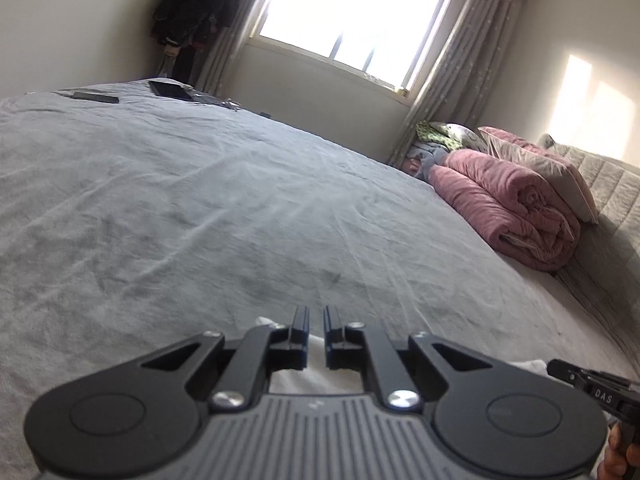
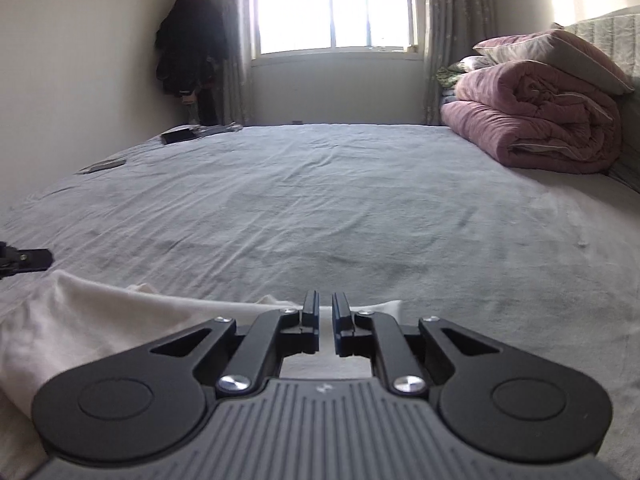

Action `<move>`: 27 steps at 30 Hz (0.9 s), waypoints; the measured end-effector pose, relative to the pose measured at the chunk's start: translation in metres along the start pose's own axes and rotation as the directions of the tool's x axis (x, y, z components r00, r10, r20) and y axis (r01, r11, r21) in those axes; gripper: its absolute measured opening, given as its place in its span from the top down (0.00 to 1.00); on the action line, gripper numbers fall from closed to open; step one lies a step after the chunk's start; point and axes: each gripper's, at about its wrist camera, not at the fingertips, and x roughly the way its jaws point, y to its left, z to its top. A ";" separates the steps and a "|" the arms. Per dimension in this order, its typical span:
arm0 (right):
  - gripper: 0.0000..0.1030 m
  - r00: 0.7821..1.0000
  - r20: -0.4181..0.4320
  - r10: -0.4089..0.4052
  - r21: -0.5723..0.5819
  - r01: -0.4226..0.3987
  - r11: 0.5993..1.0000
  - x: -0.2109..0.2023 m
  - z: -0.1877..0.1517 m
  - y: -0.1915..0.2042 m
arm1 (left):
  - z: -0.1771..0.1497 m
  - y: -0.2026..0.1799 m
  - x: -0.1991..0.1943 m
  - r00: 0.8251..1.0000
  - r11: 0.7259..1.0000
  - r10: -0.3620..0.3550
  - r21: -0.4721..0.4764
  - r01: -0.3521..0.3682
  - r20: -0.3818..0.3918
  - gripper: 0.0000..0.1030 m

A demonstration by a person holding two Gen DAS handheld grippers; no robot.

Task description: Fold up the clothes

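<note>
Both grippers hang low over a wide bed with a grey sheet (image 2: 320,200), pointing toward the bright window (image 2: 334,4) at twelve o'clock.

The left gripper (image 1: 316,312) has its jaws drawn in to a narrow slit. A white garment (image 1: 316,376) shows beneath and behind the fingers, and a bit of it peeks out at the tip of the left finger, but whether any cloth is actually pinched between the pads I cannot tell.

The right gripper (image 2: 325,298) is likewise nearly closed, with a thin gap between the pads. The same white garment (image 2: 80,320) lies rumpled on the sheet from its eight o'clock, running under the fingers and ending in a corner just past them at about one o'clock. Here too the grip itself is hidden.

In the right wrist view the tip of the left gripper (image 2: 36,260) pokes in at nine o'clock, beside the cloth's far edge.

A rolled pink quilt (image 2: 536,128) sits at two o'clock with a pillow (image 2: 560,56) on top. At eleven o'clock dark clothes (image 2: 188,44) hang in the corner, and a dark tablet (image 2: 178,135) lies on the bed's far edge.
</note>
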 end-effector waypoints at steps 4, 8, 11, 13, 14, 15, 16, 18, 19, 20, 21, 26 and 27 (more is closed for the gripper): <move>0.89 0.996 -0.063 0.059 -0.117 -0.066 0.991 0.003 -0.013 0.030 | -0.015 -0.021 0.002 0.995 0.993 -0.084 0.076 0.089 -0.056 0.81; 0.87 0.991 -0.132 0.035 -0.147 -0.054 0.988 0.017 -0.030 0.041 | -0.035 -0.042 0.005 0.987 0.977 -0.110 0.171 0.129 -0.117 0.64; 0.86 0.993 -0.120 0.018 -0.140 -0.035 0.990 0.015 -0.028 0.040 | -0.043 -0.045 0.016 0.987 0.972 -0.051 0.220 0.085 -0.155 0.65; 0.84 0.994 -0.109 -0.004 -0.141 -0.012 0.990 0.010 -0.024 0.040 | -0.042 -0.041 0.016 0.987 0.974 -0.049 0.211 0.080 -0.152 0.67; 0.84 0.994 -0.108 0.000 -0.140 -0.015 0.990 0.006 -0.022 0.040 | -0.041 -0.038 0.016 0.987 0.978 -0.048 0.195 0.077 -0.152 0.67; 0.84 0.993 -0.115 0.019 -0.128 -0.033 0.991 0.001 -0.020 0.040 | -0.040 -0.036 0.016 0.987 0.981 -0.050 0.180 0.077 -0.153 0.67; 0.84 0.992 -0.122 0.038 -0.115 -0.052 0.992 -0.004 -0.018 0.039 | -0.039 -0.034 0.015 0.987 0.983 -0.052 0.165 0.077 -0.154 0.67; 0.83 0.985 -0.141 0.101 -0.076 -0.113 0.991 -0.014 -0.015 0.038 | -0.040 -0.033 0.016 0.987 0.983 -0.050 0.169 0.075 -0.152 0.67; 0.83 0.979 -0.153 0.136 -0.058 -0.146 0.988 -0.019 -0.015 0.038 | -0.041 -0.035 0.015 0.988 0.982 -0.046 0.174 0.073 -0.150 0.67; 0.83 0.972 -0.171 0.163 -0.048 -0.174 0.984 -0.021 -0.016 0.040 | -0.041 -0.036 0.015 0.988 0.981 -0.043 0.180 0.070 -0.148 0.67; 0.83 0.963 -0.190 0.190 -0.039 -0.201 0.979 -0.024 -0.018 0.041 | -0.040 -0.036 0.015 0.988 0.982 -0.043 0.178 0.070 -0.148 0.67; 0.80 0.951 -0.224 0.214 -0.042 -0.229 0.973 -0.026 -0.026 0.052 | -0.038 -0.035 0.016 0.989 0.985 -0.043 0.161 0.066 -0.145 0.67; 0.80 0.949 -0.225 0.219 -0.040 -0.233 0.972 -0.026 -0.026 0.052 | -0.038 -0.035 0.016 0.989 0.985 -0.043 0.159 0.066 -0.144 0.67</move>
